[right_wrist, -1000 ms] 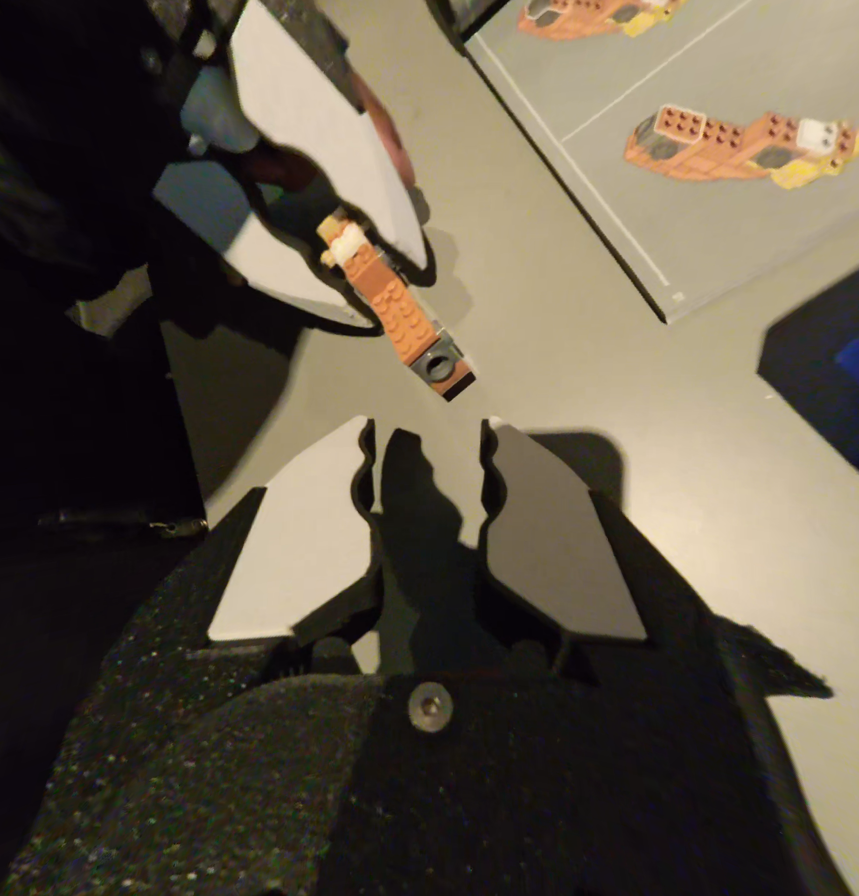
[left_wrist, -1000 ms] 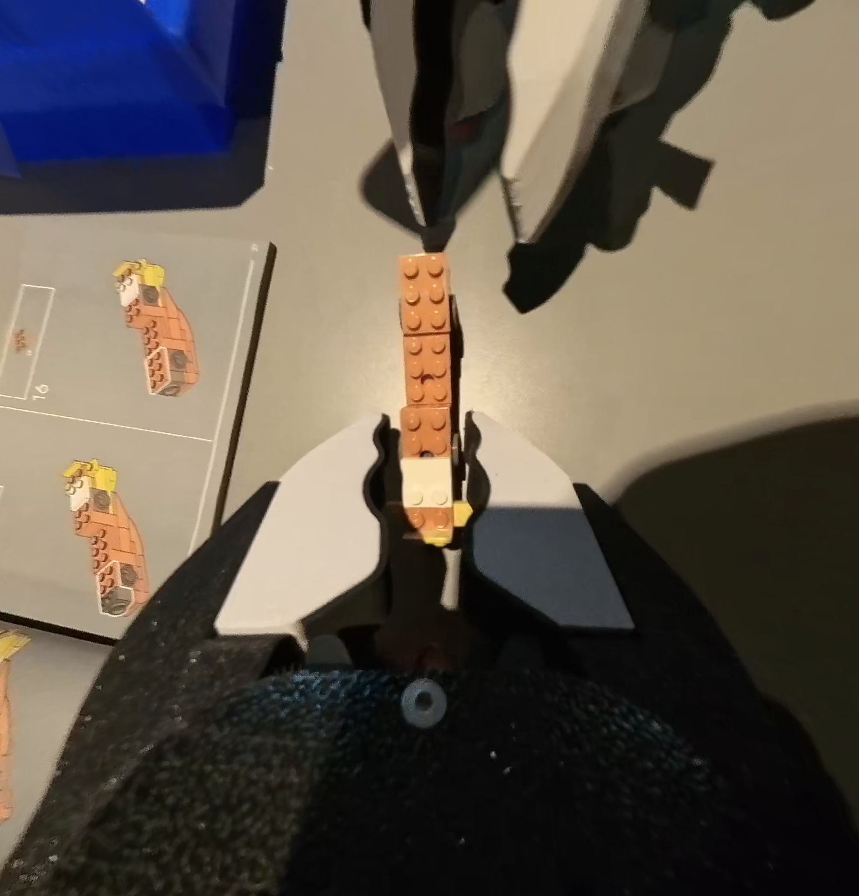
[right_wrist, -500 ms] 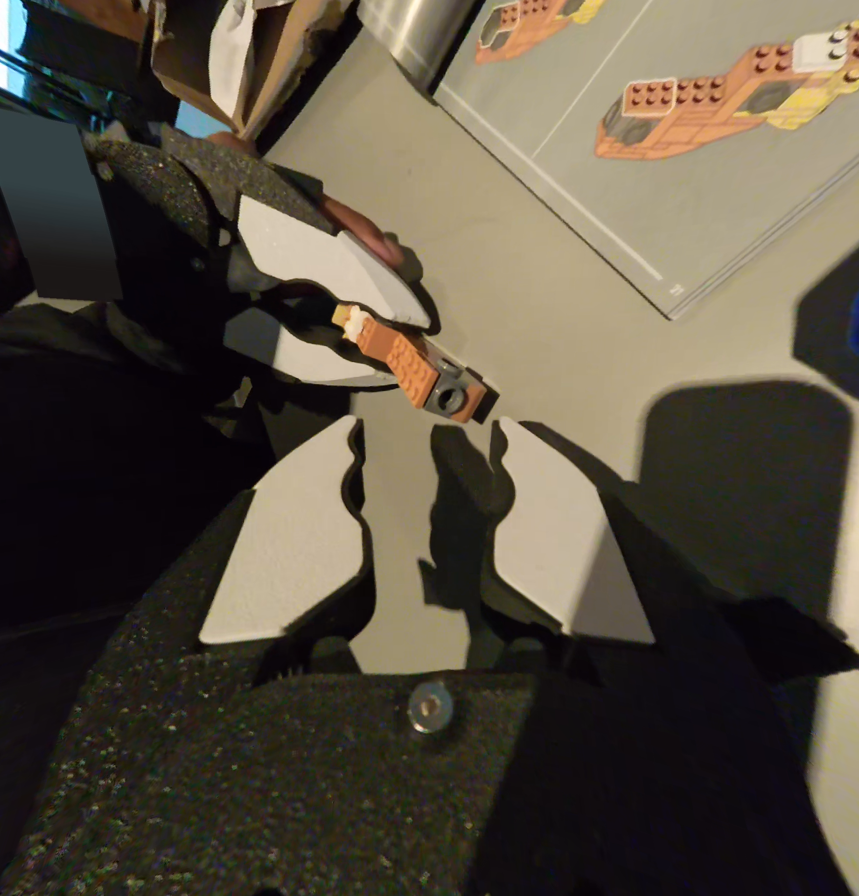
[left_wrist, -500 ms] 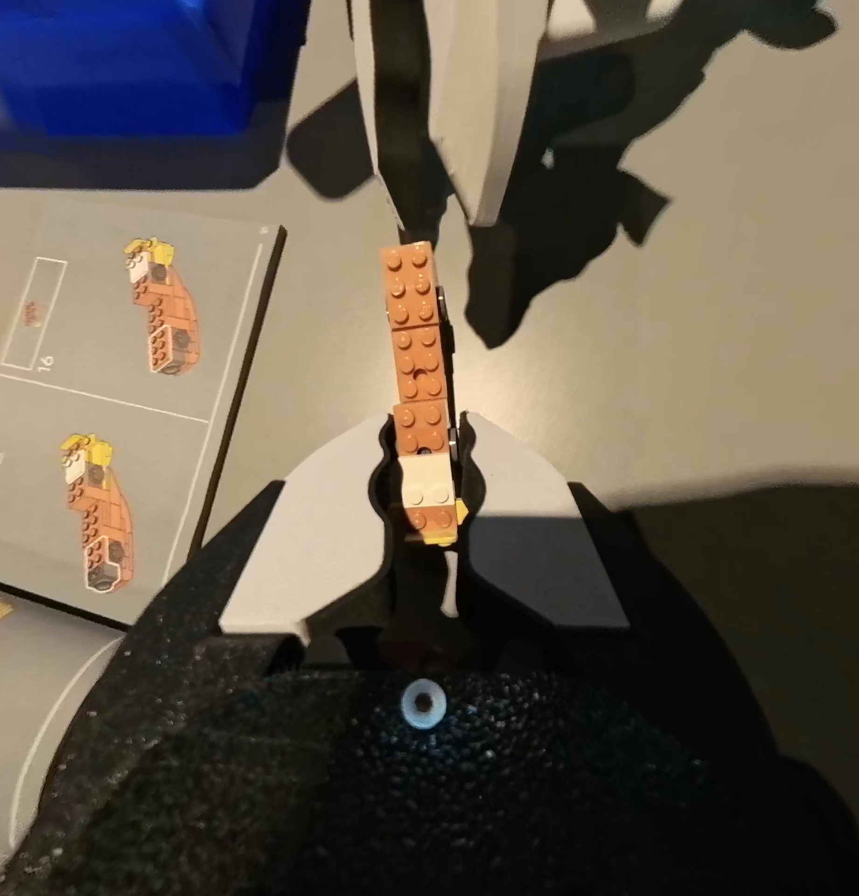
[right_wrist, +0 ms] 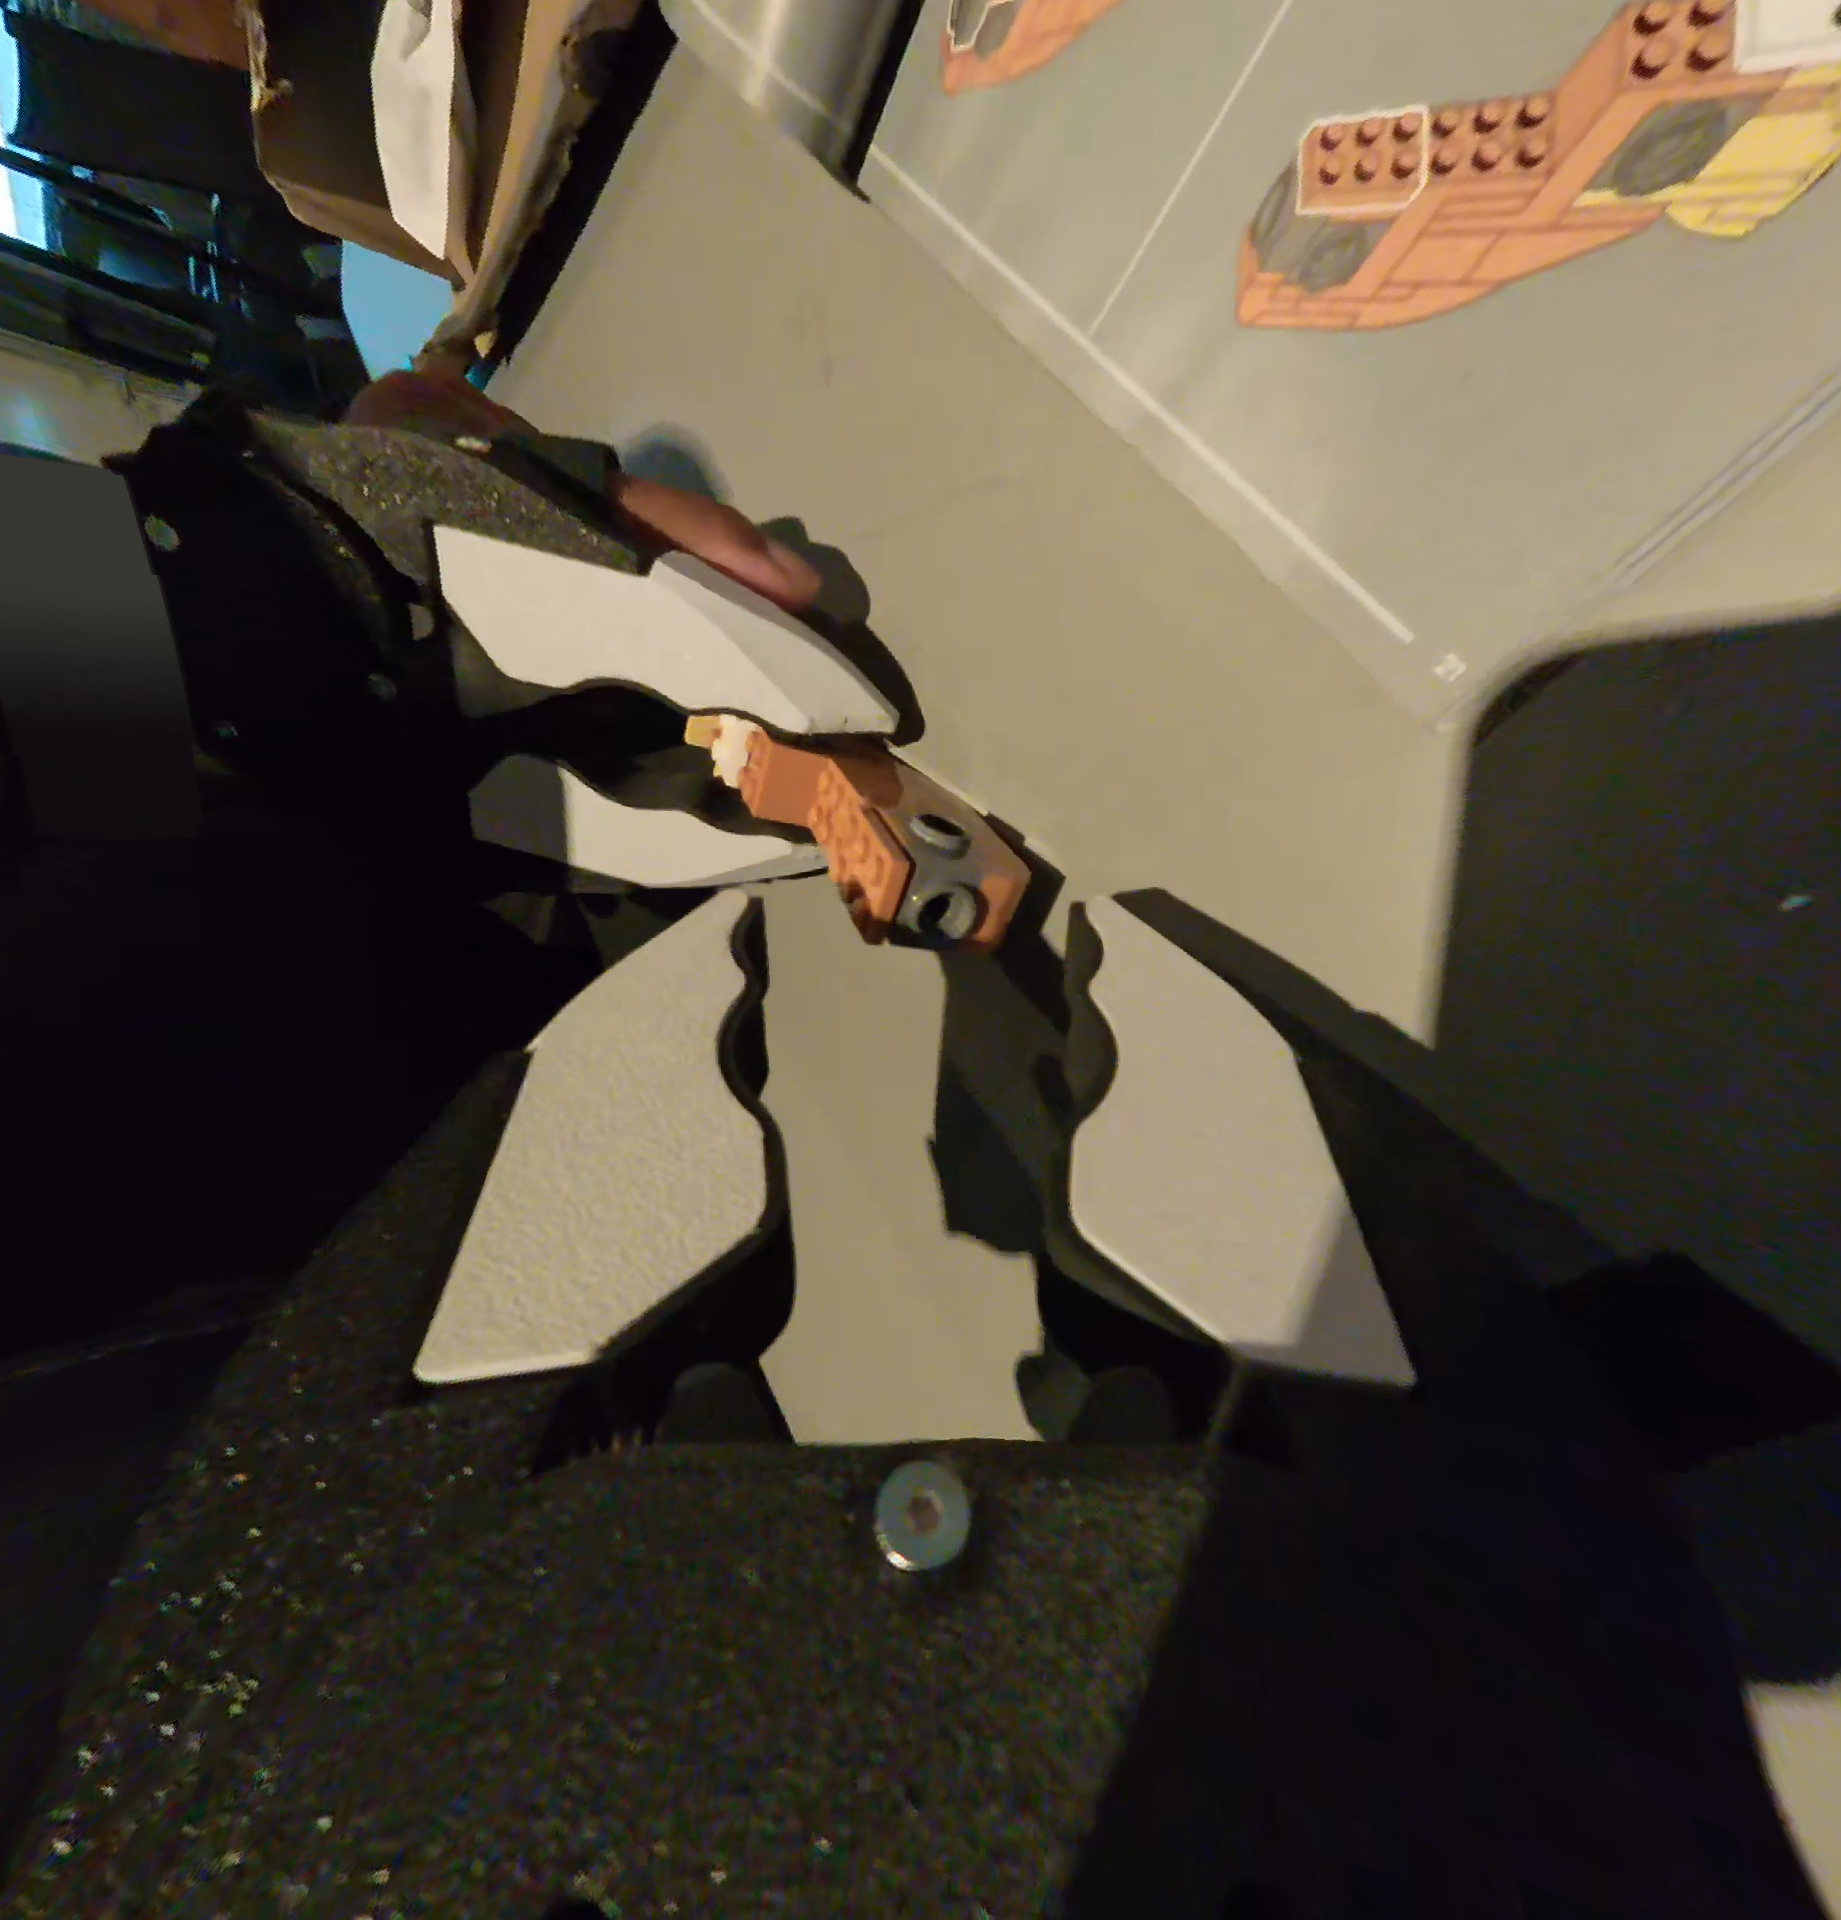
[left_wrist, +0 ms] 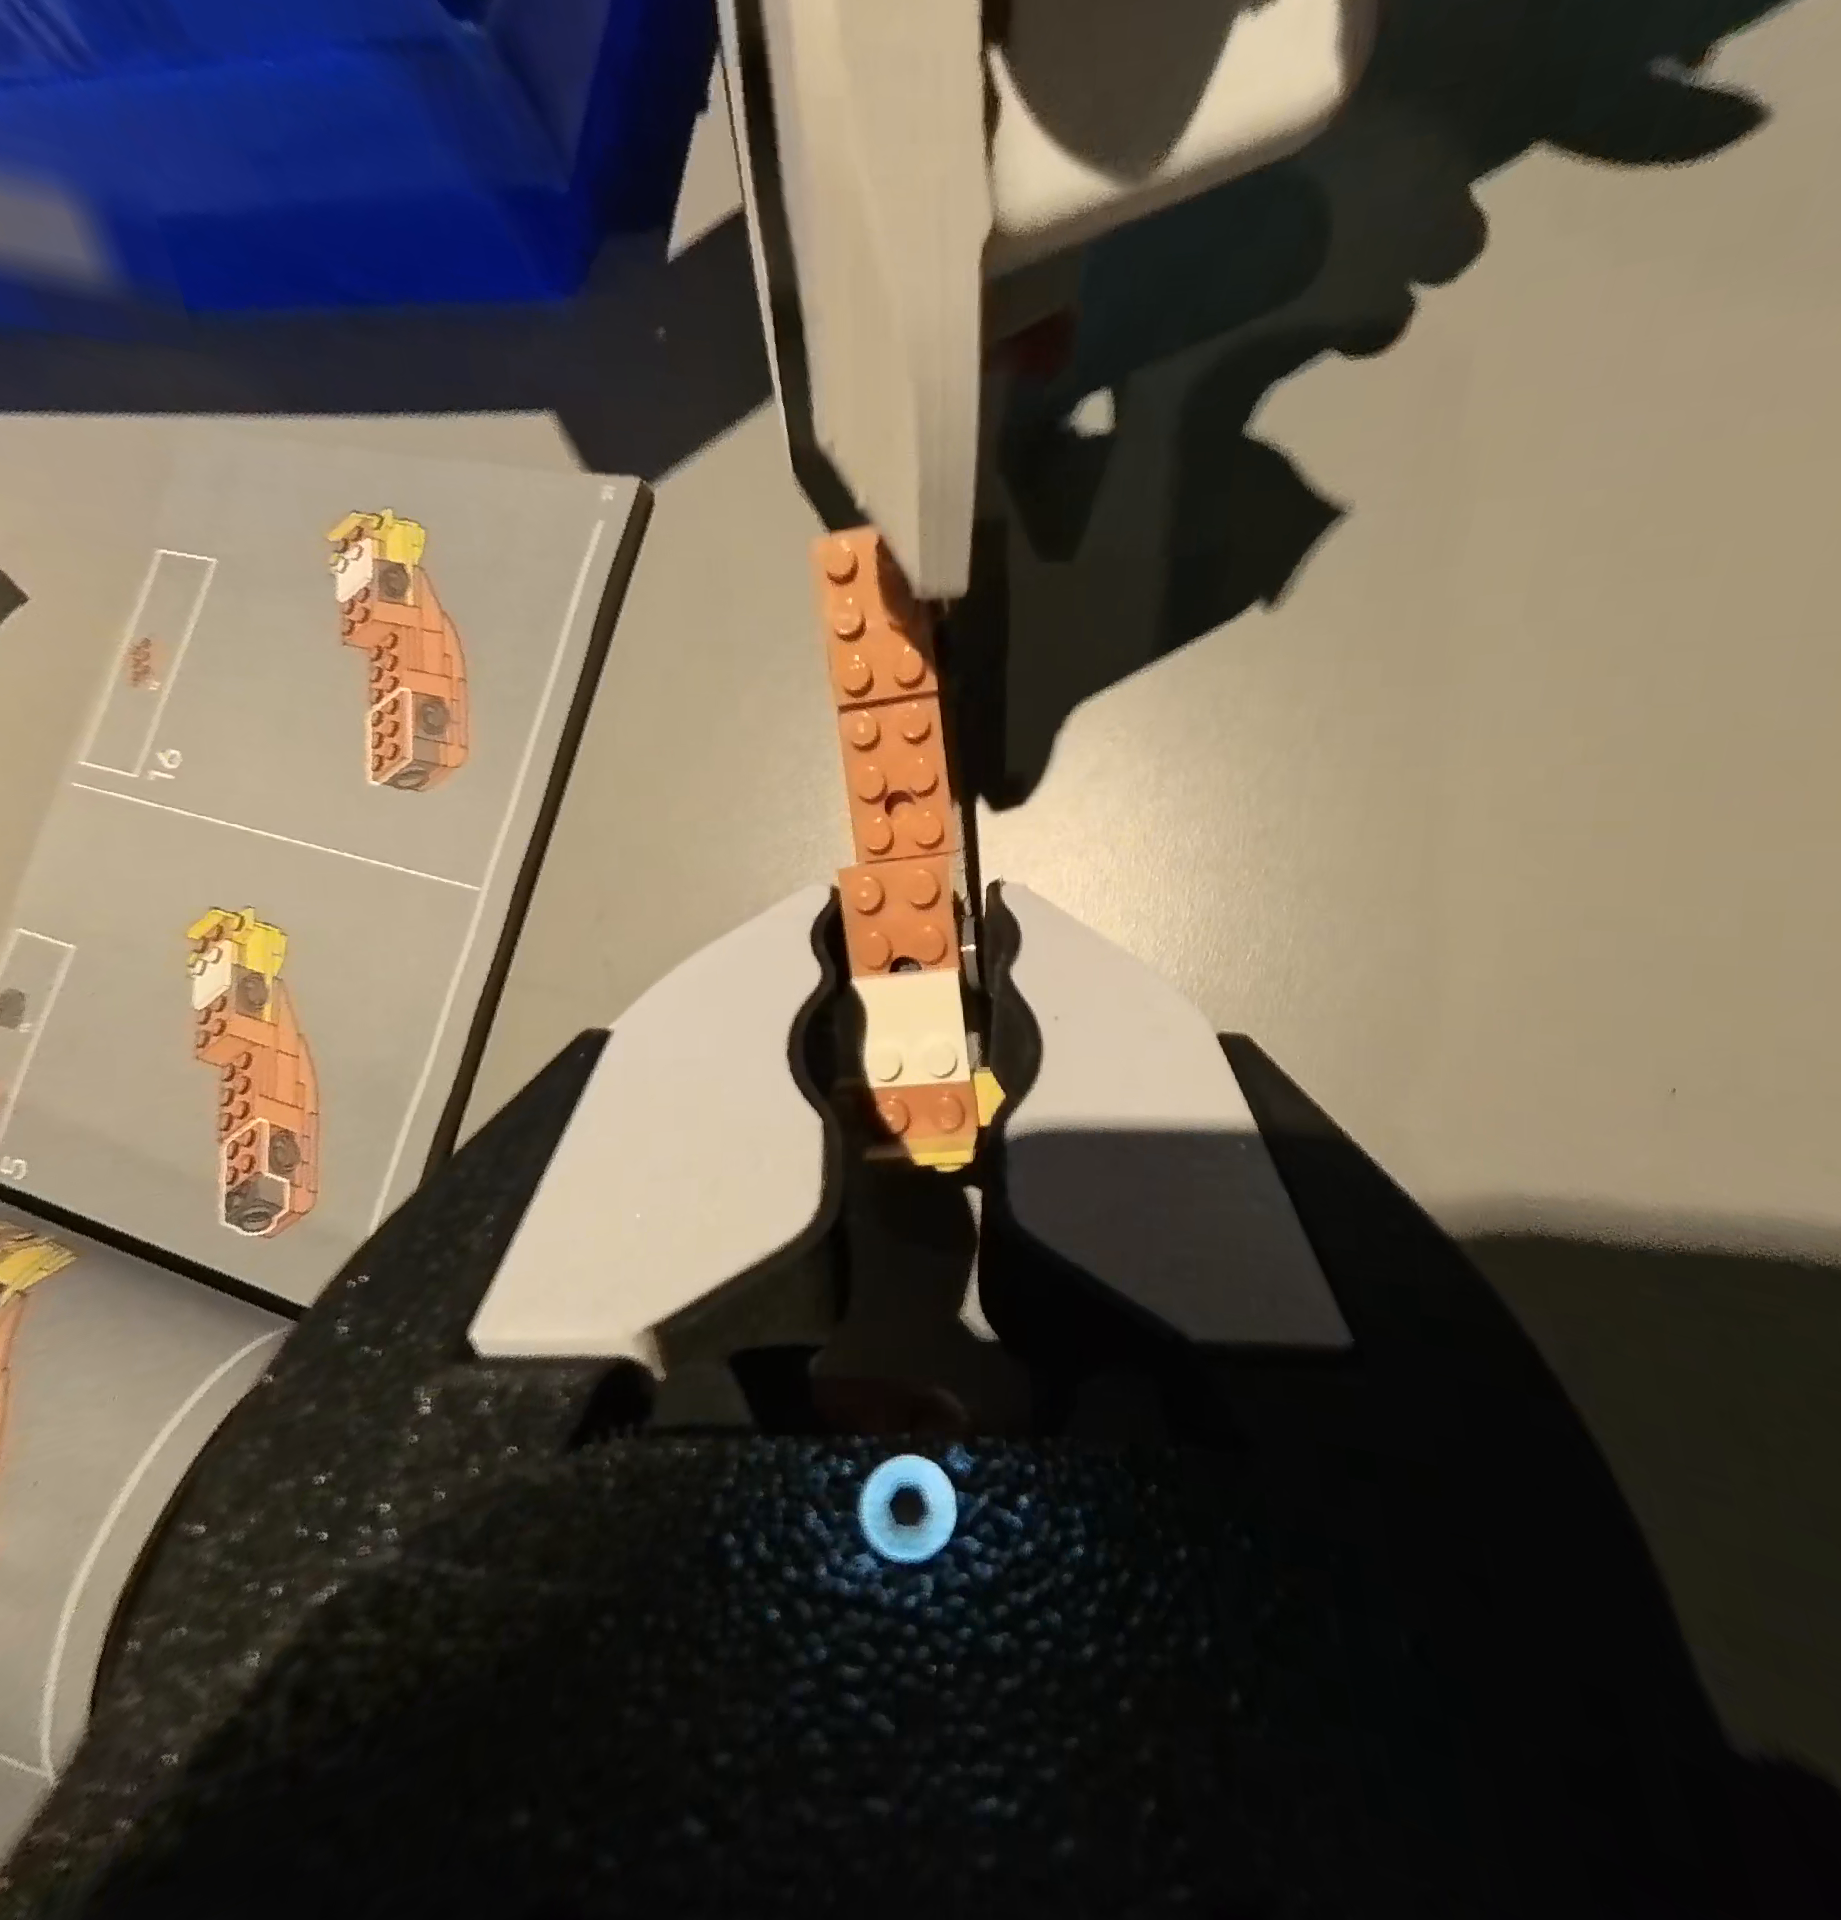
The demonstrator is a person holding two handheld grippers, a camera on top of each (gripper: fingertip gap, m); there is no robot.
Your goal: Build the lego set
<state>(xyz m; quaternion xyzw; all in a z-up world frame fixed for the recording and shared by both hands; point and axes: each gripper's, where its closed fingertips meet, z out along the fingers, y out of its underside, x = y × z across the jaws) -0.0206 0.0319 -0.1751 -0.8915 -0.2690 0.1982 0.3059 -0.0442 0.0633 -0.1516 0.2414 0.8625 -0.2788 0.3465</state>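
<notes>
Orange-brown bricks form the slim lego model [left_wrist: 895,790] clamped at its white-and-yellow end between the fingers of the left gripper [left_wrist: 900,997], its studded length jutting forward above the grey table [left_wrist: 1467,831]. From the far side, the right gripper [right_wrist: 911,935] closes in with its fingers spread apart and empty; one pale fingertip [left_wrist: 895,436] sits at the model's far end in the left wrist view, though whether it touches cannot be told. The right wrist view shows the model's dark grey end block [right_wrist: 942,883] just beyond the gap between the open fingers. An instruction booklet [left_wrist: 272,831] lies open on the table to the left, with a blue box [left_wrist: 272,156] beyond it.
</notes>
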